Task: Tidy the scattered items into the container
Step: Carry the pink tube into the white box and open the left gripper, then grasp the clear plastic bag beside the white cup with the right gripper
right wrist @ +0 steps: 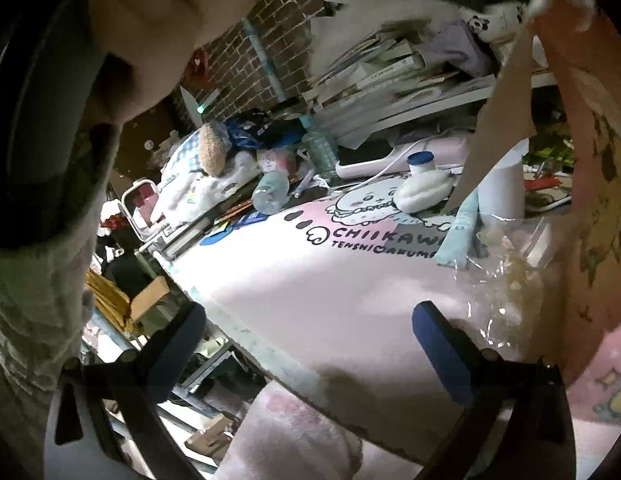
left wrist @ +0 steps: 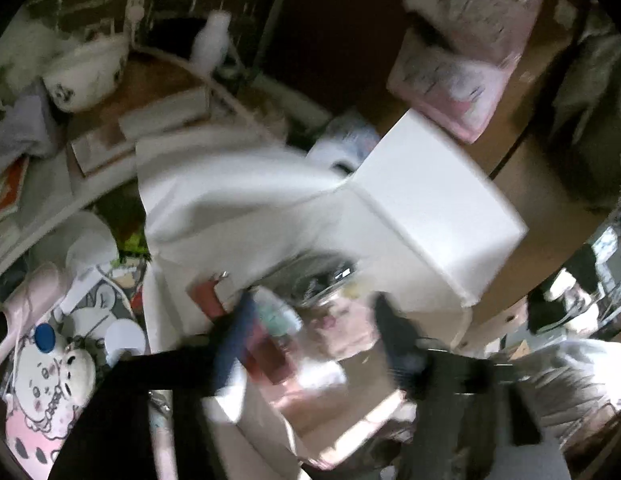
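The white box (left wrist: 390, 208) fills the frame's centre with items already inside; the left gripper (left wrist: 310, 344) is blurred, so I cannot tell its grip. The right gripper (right wrist: 310, 340) is wide and empty; a bottle (right wrist: 272, 192) and tube (right wrist: 458, 232) remain on the mat (right wrist: 310, 280).

A dim, cluttered room. A dark red-brown brick wall (right wrist: 266, 52) with pale mortar lines runs behind everything, a pale blue pipe (right wrist: 266, 60) standing upright against it. A white shelf (right wrist: 422, 112) beside the wall holds slanting stacks of books and boxes. In front lies a desk under a pink cartoon-printed mat (right wrist: 310, 280), brightly lit in patches. Brown cardboard boxes (left wrist: 522, 184) stand on the far side, blurred.
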### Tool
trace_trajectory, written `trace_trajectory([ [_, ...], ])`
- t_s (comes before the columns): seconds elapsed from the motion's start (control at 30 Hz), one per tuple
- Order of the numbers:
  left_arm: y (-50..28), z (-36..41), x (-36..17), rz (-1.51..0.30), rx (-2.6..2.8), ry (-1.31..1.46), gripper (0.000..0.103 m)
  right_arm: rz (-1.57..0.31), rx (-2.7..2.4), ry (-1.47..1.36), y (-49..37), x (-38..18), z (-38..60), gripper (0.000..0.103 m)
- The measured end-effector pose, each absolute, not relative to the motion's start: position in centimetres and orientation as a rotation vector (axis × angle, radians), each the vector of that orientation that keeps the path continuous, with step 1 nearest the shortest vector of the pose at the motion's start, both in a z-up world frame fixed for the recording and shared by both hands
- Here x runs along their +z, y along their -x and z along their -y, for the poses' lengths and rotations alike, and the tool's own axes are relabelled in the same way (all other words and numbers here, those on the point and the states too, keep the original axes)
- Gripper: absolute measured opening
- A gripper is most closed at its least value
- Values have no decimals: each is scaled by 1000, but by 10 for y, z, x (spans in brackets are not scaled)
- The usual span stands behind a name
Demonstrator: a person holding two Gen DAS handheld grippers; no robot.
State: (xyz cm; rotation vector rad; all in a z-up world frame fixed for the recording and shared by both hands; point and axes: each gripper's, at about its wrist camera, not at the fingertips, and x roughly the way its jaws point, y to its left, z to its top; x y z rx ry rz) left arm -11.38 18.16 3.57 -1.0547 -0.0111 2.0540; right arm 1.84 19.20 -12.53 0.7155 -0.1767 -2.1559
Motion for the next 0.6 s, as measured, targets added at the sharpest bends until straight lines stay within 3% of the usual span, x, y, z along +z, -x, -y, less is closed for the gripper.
trace_trajectory([
  [0.2,78,-133,61,110,2135,873,103,101,-2242,-640,-43,-123,-186,103],
  [0.6,-9,-11,36,233,2487,639,103,-167,-2647,-701,-49,-127,-157,103],
])
